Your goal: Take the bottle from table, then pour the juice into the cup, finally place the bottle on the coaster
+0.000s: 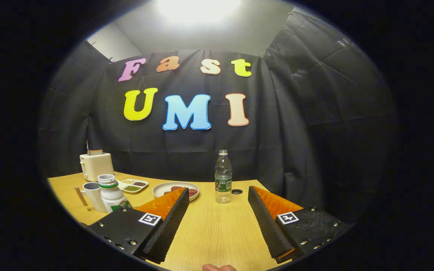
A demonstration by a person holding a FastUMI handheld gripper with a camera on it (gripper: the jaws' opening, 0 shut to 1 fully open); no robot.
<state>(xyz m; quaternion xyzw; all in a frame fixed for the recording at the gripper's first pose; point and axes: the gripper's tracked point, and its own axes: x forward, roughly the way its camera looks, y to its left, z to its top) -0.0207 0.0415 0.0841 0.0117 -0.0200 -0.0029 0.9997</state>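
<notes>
Gripper view: hand-held gripper (219, 205) fingers spread wide apart, empty; bottle (223, 177) upright just ahead.

Hand-held gripper (219, 210) fingers apparently wide apart.

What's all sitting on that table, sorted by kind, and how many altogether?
Bottles: 2, a clear water bottle ahead of the open gripper, a white jug
Cups: 1, white cup
Dishes: 2, plate, divided tray
Toasters: 1
Coasters: 1, dark
Total: 7
</notes>
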